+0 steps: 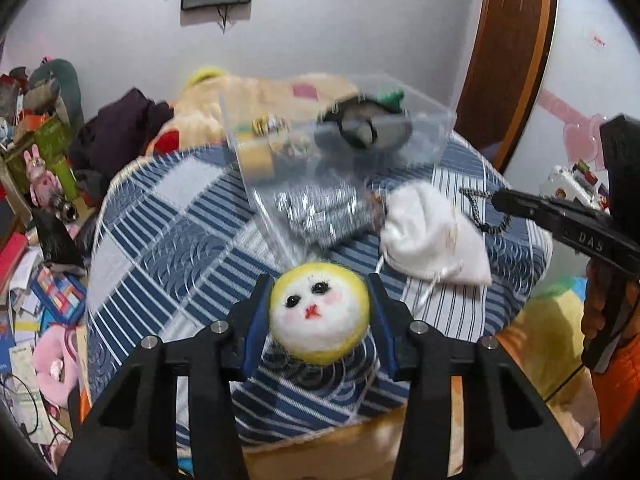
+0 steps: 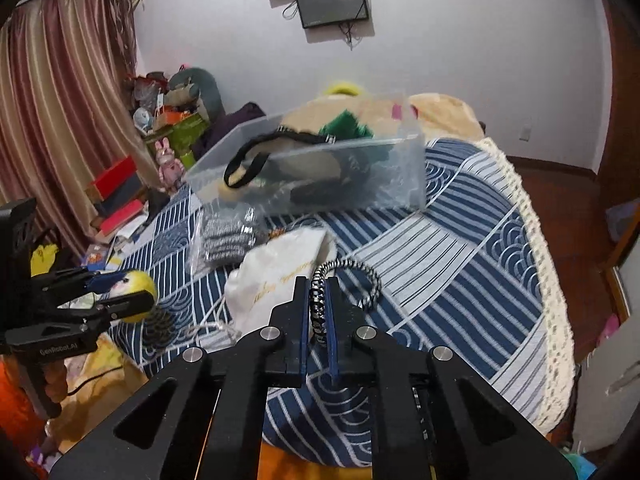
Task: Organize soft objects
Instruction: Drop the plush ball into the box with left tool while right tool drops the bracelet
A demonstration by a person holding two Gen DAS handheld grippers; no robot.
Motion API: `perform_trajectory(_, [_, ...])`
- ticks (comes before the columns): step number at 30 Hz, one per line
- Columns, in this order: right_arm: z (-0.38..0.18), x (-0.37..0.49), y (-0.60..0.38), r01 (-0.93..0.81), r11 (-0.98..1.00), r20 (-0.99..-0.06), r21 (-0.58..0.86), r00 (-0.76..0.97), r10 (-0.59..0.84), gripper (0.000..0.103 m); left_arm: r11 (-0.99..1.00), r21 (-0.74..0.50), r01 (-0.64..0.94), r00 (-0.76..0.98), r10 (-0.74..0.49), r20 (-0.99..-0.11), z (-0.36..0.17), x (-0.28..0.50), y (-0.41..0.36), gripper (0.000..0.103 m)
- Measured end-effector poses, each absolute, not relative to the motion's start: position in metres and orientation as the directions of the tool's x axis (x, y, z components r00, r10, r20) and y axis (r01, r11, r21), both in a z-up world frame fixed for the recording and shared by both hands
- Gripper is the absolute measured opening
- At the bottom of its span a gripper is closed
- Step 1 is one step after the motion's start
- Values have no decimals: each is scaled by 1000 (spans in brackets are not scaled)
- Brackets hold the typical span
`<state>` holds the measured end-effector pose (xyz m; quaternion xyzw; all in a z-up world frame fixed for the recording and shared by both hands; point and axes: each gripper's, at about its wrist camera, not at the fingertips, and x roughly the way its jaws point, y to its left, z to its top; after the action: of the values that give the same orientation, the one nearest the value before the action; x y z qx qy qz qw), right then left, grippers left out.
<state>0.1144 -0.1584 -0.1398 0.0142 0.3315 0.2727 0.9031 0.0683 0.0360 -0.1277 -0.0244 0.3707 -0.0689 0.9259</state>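
Observation:
My left gripper (image 1: 318,314) is shut on a round felt toy (image 1: 318,312) with a white face and yellow rim, held above the blue patterned bedspread (image 1: 168,240); the toy also shows in the right wrist view (image 2: 136,292). My right gripper (image 2: 319,310) is shut on a black-and-white braided cord (image 2: 352,276) that loops onto the bedspread (image 2: 460,240). The right gripper's tip also shows in the left wrist view (image 1: 500,200). A clear plastic box (image 1: 332,140) (image 2: 312,172) with soft items stands further back. A white drawstring pouch (image 1: 432,232) (image 2: 280,276) lies between gripper and box.
A clear bag of grey striped cloth (image 1: 320,212) (image 2: 226,236) lies next to the pouch. A beige plush (image 1: 264,96) lies behind the box. Clutter of books, toys and boxes (image 1: 36,184) fills the floor to the left. A wooden door (image 1: 512,48) stands at right.

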Motion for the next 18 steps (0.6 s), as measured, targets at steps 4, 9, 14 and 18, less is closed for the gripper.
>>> perform_trajectory(4, [-128, 118, -162, -473, 857, -560, 205, 662, 499, 7, 990, -97, 100, 756, -139, -639, -109, 78, 40, 46])
perform_trajectory(9, [-110, 124, -165, -464, 862, -513, 203, 700, 497, 7, 992, -81, 95, 803, -124, -583, -87, 89, 44, 46])
perform_trajectory(14, [-87, 133, -162, -468, 863, -453, 193, 737, 501, 7, 993, -87, 84, 836, -118, -536, -65, 104, 51, 46])
perform_trajectory(18, [-73, 145, -155, -477, 860, -416, 183, 755, 507, 7, 993, -92, 76, 857, -112, -504, -52, 118, 56, 46])
